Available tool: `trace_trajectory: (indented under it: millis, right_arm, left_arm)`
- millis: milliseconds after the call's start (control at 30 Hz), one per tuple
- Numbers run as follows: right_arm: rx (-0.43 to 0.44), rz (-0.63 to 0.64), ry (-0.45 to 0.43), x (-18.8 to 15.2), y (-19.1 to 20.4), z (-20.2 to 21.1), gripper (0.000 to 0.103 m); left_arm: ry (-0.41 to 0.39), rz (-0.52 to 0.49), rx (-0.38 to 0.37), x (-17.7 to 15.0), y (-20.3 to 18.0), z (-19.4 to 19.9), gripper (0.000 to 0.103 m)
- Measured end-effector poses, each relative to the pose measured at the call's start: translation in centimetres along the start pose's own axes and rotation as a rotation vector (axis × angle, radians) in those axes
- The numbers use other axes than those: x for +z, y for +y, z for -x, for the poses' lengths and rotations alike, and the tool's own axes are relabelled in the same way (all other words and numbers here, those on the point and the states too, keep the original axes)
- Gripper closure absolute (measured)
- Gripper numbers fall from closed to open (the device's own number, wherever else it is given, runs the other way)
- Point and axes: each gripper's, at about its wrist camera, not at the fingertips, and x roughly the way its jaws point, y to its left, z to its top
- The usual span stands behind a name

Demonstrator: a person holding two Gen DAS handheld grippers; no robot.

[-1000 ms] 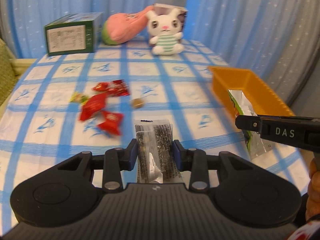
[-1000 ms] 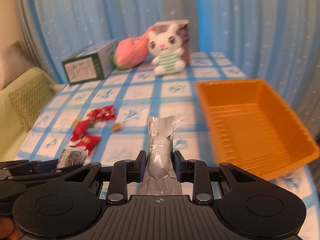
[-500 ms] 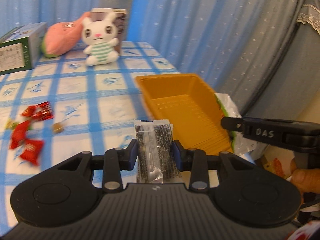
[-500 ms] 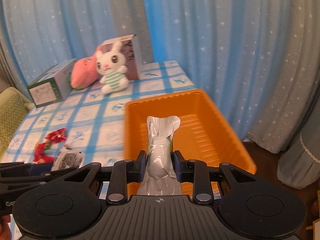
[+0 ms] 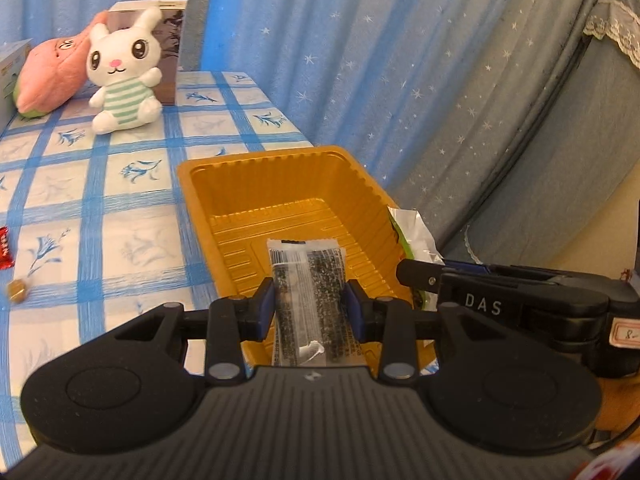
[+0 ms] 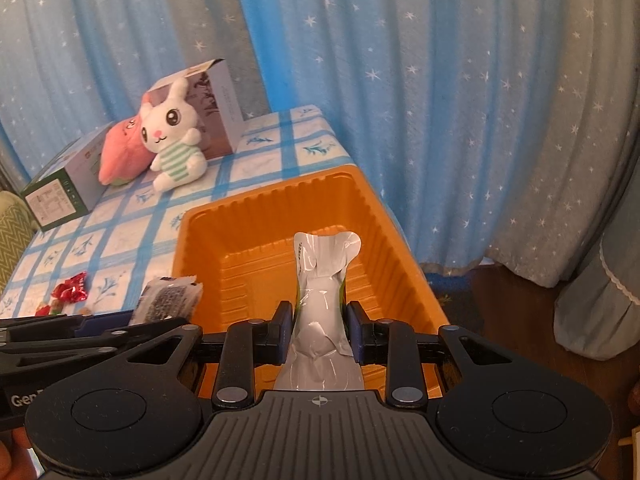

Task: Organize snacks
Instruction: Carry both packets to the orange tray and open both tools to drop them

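**A:** What did the snacks look like, and where were they?

**B:** One was a clear packet (image 5: 306,288) speckled black, with a barcode strip down it. The other was a crinkled silver pouch (image 6: 323,280) with a green edge. Both hung over an orange tray (image 5: 224,168) at the edge of a blue-checked tablecloth (image 5: 120,208). The tray was ribbed inside. A few red-wrapped sweets (image 6: 71,291) lay on the cloth to the tray's left.

**A:** And the tools?

**B:** The left gripper (image 5: 307,312) was nearly closed, its blue pads pinching the speckled packet by its sides. The right gripper (image 6: 320,330) was likewise narrowed, clamped on the silver pouch, which stood up between its fingers. The two grippers sat side by side, close together.

**A:** Anything behind?

**B:** A white plush rabbit (image 5: 122,68) sat at the far end of the cloth, before blue starry curtains (image 6: 440,100).
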Motion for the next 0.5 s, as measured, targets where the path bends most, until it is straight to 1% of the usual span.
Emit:
trace_trajectory:
  millis: [167, 267, 400, 500]
  right_arm:
    - [-0.002, -0.023, 0.012, -0.2, -0.9, -0.7, 0.073]
    - [0.000, -0.034, 0.016, -0.4, -1.3, -0.9, 0.073]
    - [0.001, -0.043, 0.014, -0.4, -1.4, -0.7, 0.073]
    - [0.003, -0.046, 0.012, -0.3, -1.4, -0.7, 0.073]
  left_arm:
    - [0.010, -0.013, 0.026, 0.1, -0.5, -1.4, 0.069]
    - [0.016, -0.020, 0.033, 0.1, -0.4, -1.8, 0.058]
    - [-0.002, -0.010, 0.035, 0.0, 0.3, -0.6, 0.057]
    - [-0.012, 0.016, 0.044, -0.3, 1.0, 0.7, 0.053]
